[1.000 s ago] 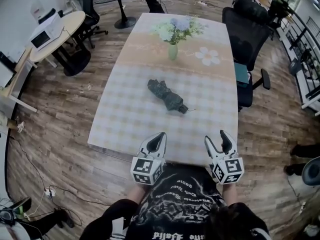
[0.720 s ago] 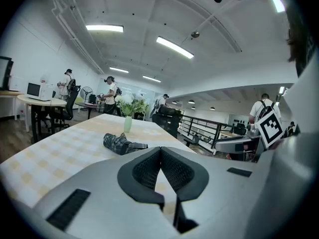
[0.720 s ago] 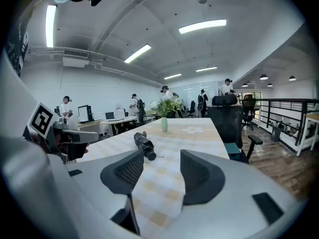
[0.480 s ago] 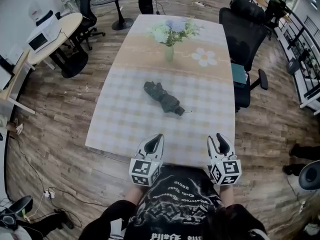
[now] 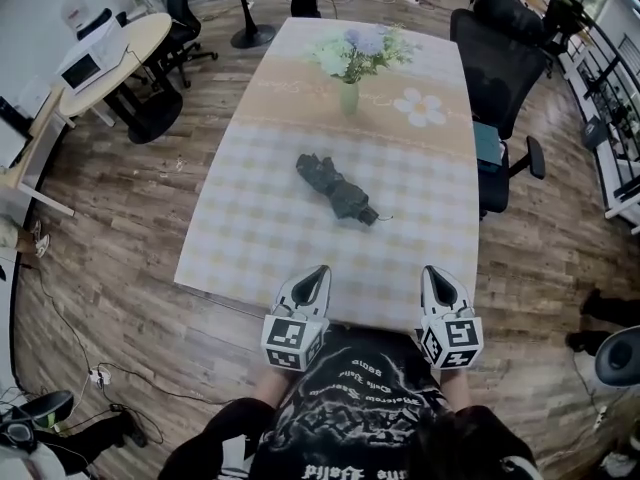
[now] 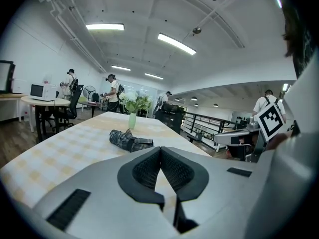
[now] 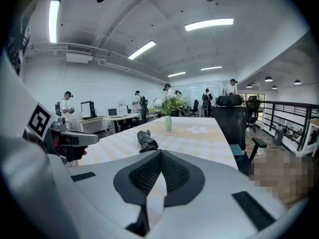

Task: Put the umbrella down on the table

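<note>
A folded dark umbrella (image 5: 335, 188) lies on the checked table (image 5: 260, 238), near its middle, with nothing touching it. The left gripper view shows the umbrella (image 6: 128, 139) ahead and left of the jaws, and in the right gripper view the umbrella (image 7: 146, 141) lies just left of straight ahead. My left gripper (image 5: 318, 272) hovers at the table's near edge, shut with nothing in it, its tips meeting (image 6: 160, 149). My right gripper (image 5: 432, 272) is level with it to the right, also shut and empty (image 7: 160, 152). Both are well short of the umbrella.
A green vase of flowers (image 5: 349, 93) stands on the far half of the table. Black office chairs (image 5: 500, 58) stand along the right side. A round table with a device (image 5: 105, 58) is at the far left. Several people stand in the background (image 6: 110, 91).
My right gripper's jaws have gone from open to shut, with nothing between them. The left gripper and the umbrella have kept still.
</note>
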The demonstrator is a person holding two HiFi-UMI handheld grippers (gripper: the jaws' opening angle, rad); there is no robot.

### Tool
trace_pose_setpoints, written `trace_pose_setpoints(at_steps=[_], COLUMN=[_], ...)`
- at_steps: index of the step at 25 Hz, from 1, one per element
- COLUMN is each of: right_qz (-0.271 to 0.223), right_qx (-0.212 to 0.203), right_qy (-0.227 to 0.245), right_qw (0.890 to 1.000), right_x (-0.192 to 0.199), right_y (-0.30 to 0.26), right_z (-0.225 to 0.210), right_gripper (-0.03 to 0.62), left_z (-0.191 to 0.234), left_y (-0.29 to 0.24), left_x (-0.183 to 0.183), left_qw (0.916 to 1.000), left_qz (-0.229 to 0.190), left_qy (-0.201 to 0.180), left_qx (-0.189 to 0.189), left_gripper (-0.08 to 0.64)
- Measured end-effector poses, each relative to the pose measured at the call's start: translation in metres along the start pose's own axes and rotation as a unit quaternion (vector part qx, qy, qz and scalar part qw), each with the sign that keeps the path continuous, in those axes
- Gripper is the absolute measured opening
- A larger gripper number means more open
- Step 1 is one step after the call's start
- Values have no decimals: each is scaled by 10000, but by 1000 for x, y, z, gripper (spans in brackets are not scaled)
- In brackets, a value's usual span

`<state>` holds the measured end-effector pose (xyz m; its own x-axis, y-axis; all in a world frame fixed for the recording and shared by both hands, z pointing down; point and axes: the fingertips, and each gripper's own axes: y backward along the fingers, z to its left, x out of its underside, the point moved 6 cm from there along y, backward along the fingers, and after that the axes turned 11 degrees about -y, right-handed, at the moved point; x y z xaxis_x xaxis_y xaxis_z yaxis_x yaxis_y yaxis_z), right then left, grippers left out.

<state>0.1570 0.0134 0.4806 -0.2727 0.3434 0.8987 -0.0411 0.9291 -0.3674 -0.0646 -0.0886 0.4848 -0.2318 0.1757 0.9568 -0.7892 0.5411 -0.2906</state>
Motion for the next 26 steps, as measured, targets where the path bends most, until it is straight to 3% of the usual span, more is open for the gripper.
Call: trace_pose_setpoints(at_steps=[10, 26], right_qz=[316, 364], right_qx=[143, 153], right_qy=[362, 543], right_qw=[9987, 9977], right_x=[2, 1], right_y=[4, 1], right_z=[-5, -1], right_gripper=[6, 6], left_z=[-13, -11], left_y=[4, 4], left_x=[-3, -3], left_qw=[9999, 9999], left_qz=[51, 26], left_qy=[82, 120], left_qx=[-52, -86], left_gripper=[20, 20])
